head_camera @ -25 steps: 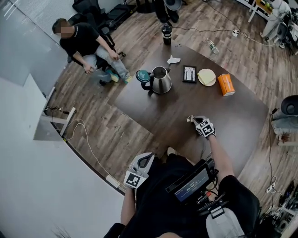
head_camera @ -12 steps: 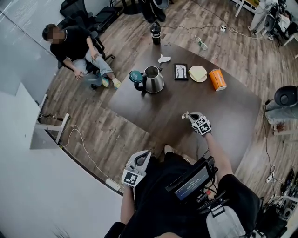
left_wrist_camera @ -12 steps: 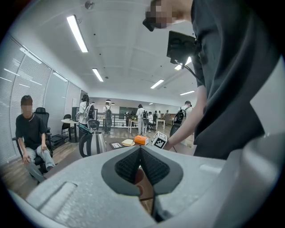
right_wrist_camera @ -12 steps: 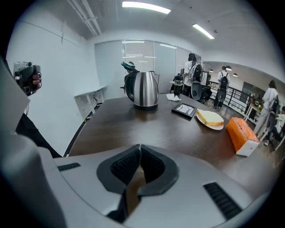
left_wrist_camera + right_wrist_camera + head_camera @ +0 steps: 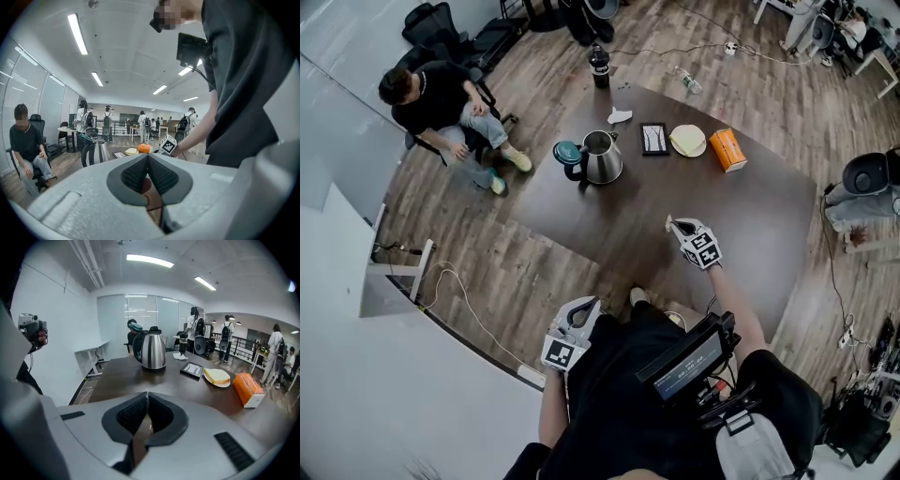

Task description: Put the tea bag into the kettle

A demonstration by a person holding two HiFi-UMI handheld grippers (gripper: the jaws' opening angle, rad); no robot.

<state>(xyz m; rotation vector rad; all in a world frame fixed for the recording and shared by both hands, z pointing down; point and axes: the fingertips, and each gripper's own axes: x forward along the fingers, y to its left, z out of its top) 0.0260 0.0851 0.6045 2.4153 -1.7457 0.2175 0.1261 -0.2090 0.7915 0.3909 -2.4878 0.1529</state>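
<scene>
A steel kettle (image 5: 602, 157) stands on the dark table (image 5: 741, 216) with its teal lid (image 5: 565, 150) flipped open; it also shows in the right gripper view (image 5: 153, 351) and the left gripper view (image 5: 96, 152). My right gripper (image 5: 674, 226) hangs over the near part of the table, well short of the kettle, shut on a small pale tea bag (image 5: 669, 225). In its own view the right gripper (image 5: 148, 399) pinches a thin pale strip of the tea bag (image 5: 139, 439). My left gripper (image 5: 587, 307) (image 5: 148, 157) stays off the table by my body, shut and empty.
Behind the kettle lie a crumpled white paper (image 5: 619, 116), a black tray (image 5: 653, 138), a plate with bread (image 5: 687, 141) and an orange box (image 5: 727, 149). A black bottle (image 5: 599, 66) stands at the far edge. A person (image 5: 441, 98) sits on a chair at the left.
My right gripper has risen from the table with the tea bag pinched in it. The left gripper has hardly moved. The head view has shifted a little.
</scene>
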